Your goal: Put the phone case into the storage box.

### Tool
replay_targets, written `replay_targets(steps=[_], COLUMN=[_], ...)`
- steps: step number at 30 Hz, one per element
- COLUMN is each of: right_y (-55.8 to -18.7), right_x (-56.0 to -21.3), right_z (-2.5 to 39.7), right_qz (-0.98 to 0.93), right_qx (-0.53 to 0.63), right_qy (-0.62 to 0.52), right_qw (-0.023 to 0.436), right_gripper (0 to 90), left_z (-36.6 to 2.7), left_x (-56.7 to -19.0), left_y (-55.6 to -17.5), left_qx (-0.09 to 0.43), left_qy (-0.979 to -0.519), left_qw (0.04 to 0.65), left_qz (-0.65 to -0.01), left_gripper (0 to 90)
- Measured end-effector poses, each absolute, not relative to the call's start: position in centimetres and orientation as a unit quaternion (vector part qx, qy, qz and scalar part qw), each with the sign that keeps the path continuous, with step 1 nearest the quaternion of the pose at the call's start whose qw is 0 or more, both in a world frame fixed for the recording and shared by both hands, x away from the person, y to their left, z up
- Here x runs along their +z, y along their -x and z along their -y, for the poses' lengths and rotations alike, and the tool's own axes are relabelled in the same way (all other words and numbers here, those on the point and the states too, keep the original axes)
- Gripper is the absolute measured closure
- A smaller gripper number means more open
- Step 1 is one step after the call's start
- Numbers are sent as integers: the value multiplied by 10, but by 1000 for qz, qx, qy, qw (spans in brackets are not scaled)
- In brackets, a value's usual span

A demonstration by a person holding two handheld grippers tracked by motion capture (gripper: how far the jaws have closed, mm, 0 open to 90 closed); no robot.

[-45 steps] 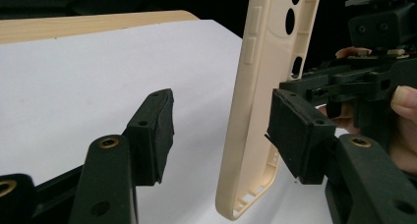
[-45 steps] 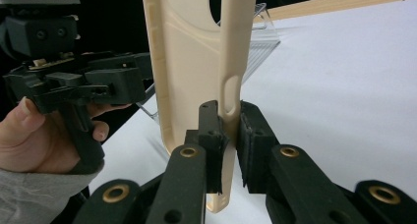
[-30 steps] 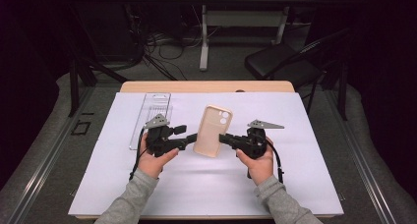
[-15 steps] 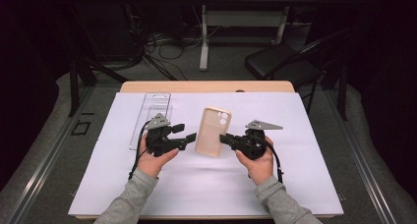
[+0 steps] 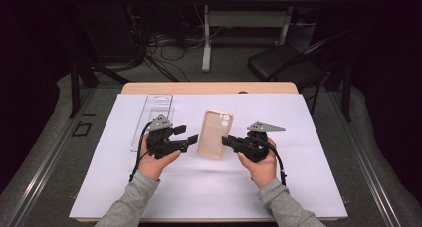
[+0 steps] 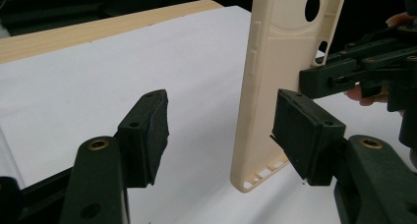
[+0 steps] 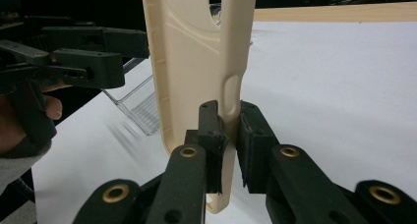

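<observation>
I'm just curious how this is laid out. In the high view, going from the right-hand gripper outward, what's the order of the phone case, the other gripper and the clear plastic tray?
Measured from the right gripper in the high view:
1. Phone case: clamped in its jaws, just to its left.
2. Left gripper: beyond the case, jaws open.
3. Clear plastic tray: farthest, lying at the left of the white table cover.

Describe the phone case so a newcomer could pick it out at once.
On the white sheet covering the wooden table, look midway between the two hand-held black grippers. The beige phone case is there, its edge clamped by the right gripper. Unlike the clear plastic tray at the left, it is opaque, with camera holes.
</observation>
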State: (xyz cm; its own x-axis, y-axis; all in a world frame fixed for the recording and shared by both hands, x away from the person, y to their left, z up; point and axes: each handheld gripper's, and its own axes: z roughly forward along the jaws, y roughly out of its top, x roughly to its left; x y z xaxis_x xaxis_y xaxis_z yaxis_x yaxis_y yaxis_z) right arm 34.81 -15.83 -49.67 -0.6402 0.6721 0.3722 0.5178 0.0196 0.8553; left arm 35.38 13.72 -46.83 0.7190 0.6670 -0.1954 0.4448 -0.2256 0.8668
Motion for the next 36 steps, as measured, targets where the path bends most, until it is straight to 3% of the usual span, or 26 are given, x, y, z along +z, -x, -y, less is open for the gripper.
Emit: replay_targets(steps=[14, 25, 36], right_y=[-343, -340, -338], right_x=[-494, -495, -497], right_z=[152, 147, 141], right_qz=[-727, -734, -745], right_qx=[546, 539, 531], right_qy=[-406, -399, -390], right_qw=[96, 104, 103], right_gripper=[817, 817, 817], left_z=[-141, -142, -140], left_x=[-461, -458, -455], left_y=[-351, -351, -348], left_qx=[145, 137, 160], left_qy=[-776, -782, -785], left_qw=[509, 497, 492], left_qz=[-344, -351, -342], left_gripper=[385, 264, 255])
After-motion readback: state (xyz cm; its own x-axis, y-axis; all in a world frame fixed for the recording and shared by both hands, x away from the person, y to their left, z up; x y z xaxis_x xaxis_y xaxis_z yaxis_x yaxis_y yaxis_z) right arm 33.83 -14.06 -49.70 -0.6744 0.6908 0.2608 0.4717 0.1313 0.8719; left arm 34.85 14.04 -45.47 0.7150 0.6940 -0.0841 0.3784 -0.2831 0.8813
